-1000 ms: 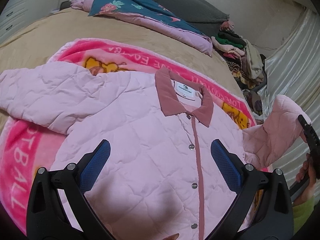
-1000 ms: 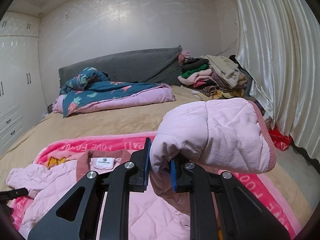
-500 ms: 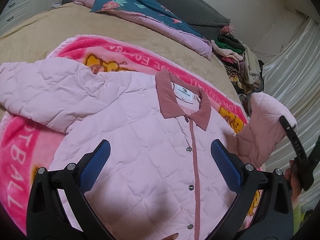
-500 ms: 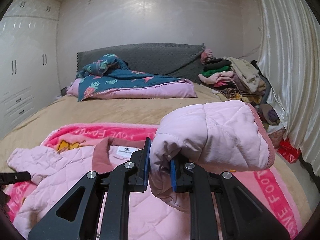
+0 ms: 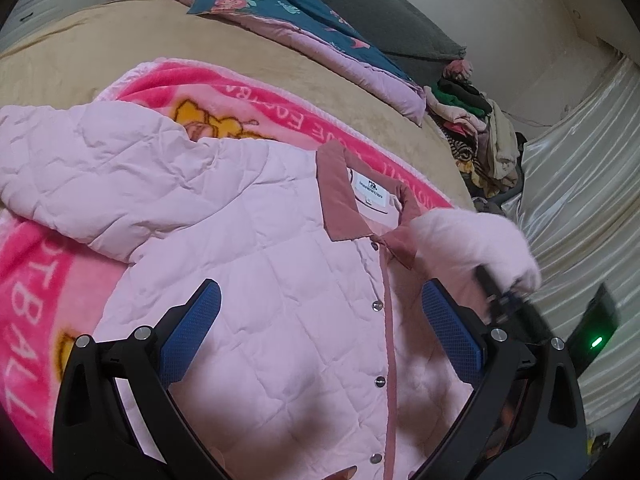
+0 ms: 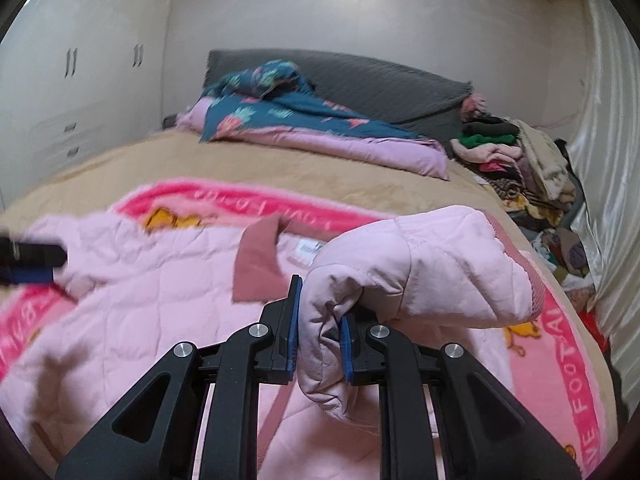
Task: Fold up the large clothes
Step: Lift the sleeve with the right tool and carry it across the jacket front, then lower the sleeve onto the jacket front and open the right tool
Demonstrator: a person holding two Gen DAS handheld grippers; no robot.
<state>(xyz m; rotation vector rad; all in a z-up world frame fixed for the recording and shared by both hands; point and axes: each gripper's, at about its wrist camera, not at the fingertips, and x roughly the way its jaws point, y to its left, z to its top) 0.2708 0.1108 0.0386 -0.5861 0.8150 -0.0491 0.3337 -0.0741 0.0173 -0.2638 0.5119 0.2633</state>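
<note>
A pale pink quilted jacket with a dusty-rose collar lies face up and buttoned on a bright pink blanket. Its left sleeve spreads out flat. My left gripper is open and empty, hovering over the jacket's chest. My right gripper is shut on the jacket's right sleeve and holds it lifted over the jacket's front, near the collar. That sleeve also shows blurred in the left wrist view.
The blanket lies on a tan bed. A teal and pink quilt is bunched at the grey headboard. A heap of clothes sits at the bed's right, by a pale curtain. White wardrobes stand left.
My right gripper has carried the sleeve leftward from beyond the jacket's right edge to over its chest beside the collar. My left gripper has stayed open above the jacket.
</note>
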